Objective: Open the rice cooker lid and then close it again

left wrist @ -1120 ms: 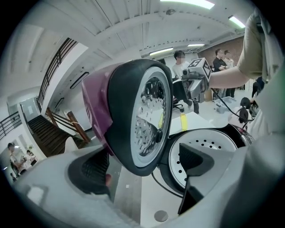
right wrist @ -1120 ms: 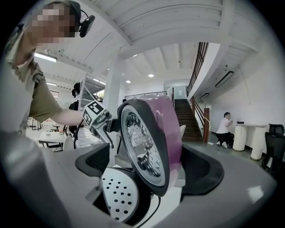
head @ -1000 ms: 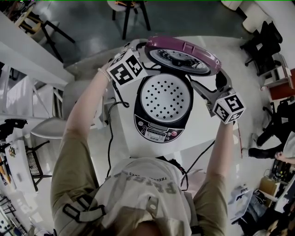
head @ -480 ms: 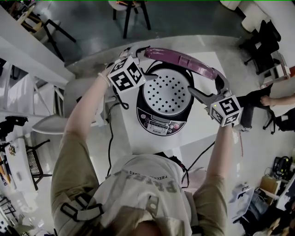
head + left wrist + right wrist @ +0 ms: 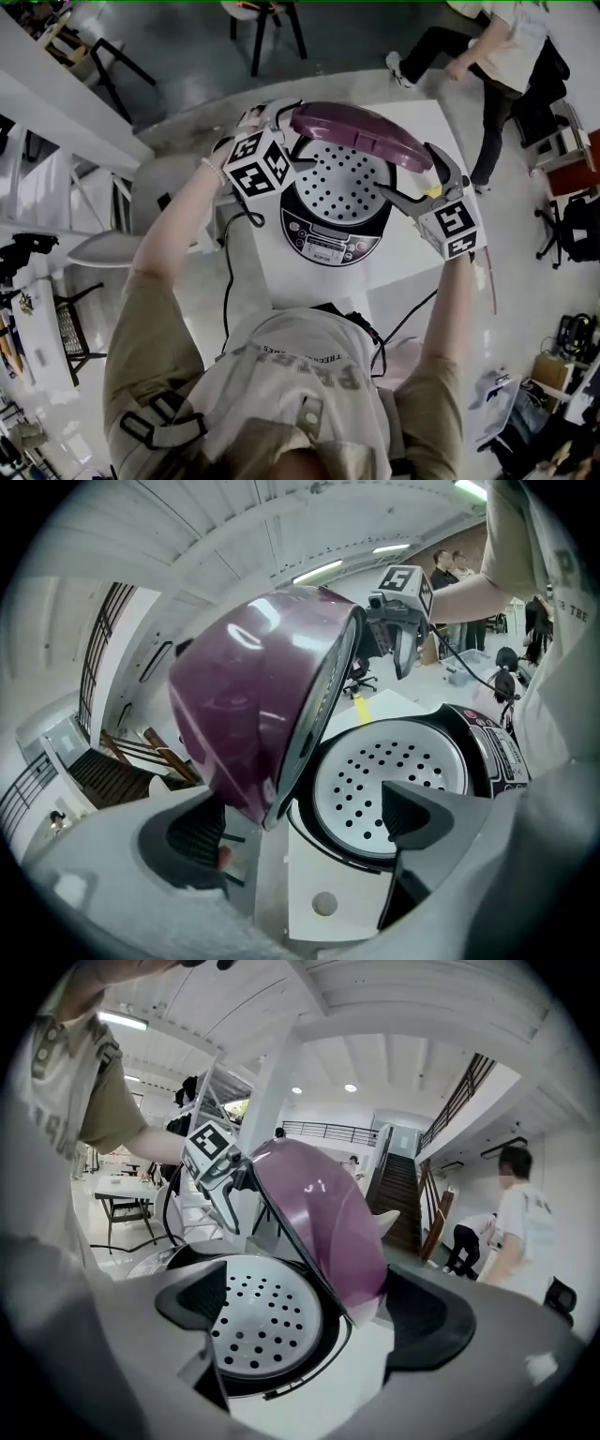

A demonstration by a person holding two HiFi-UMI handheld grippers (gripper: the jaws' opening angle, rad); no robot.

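Observation:
The black rice cooker (image 5: pixel 333 242) stands on a white table (image 5: pixel 412 272), its perforated inner plate (image 5: pixel 349 183) showing. Its purple lid (image 5: pixel 356 131) hangs half raised, tilted over the pot's far side. My left gripper (image 5: pixel 281 117) is at the lid's left end and is open; in the left gripper view the lid (image 5: pixel 253 696) edge lies between the jaws, close to the left pad (image 5: pixel 197 836). My right gripper (image 5: pixel 427 178) is open at the lid's right end, and the lid (image 5: pixel 323 1218) rim touches its right pad (image 5: pixel 422 1316).
A black cable (image 5: pixel 225 272) runs off the table's left side. A white chair (image 5: pixel 112 248) stands to the left and a dark chair (image 5: pixel 267 23) beyond the table. A person (image 5: pixel 487 56) walks at the upper right.
The lid has swung down from nearly upright to half raised, with both grippers following it toward me. A person has walked into view at the upper right.

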